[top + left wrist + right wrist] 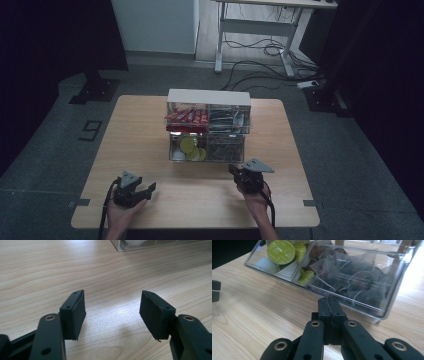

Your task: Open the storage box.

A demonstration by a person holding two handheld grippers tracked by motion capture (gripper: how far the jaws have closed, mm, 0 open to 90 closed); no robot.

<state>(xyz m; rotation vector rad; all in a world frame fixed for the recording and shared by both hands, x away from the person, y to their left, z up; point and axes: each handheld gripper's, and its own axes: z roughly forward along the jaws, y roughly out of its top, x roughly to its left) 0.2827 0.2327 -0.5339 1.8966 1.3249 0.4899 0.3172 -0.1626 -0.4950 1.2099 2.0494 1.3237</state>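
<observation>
Your right gripper (329,307), fingers clenched on nothing, noses at the pulled-out lower drawer (372,307) mid-surface (150,150), apparently ready to push, while your left gripper (134,189) rests released.

Mark resembling numeral 9 on grey floor (90,130) left of table (130,150); no other readable text.
</observation>
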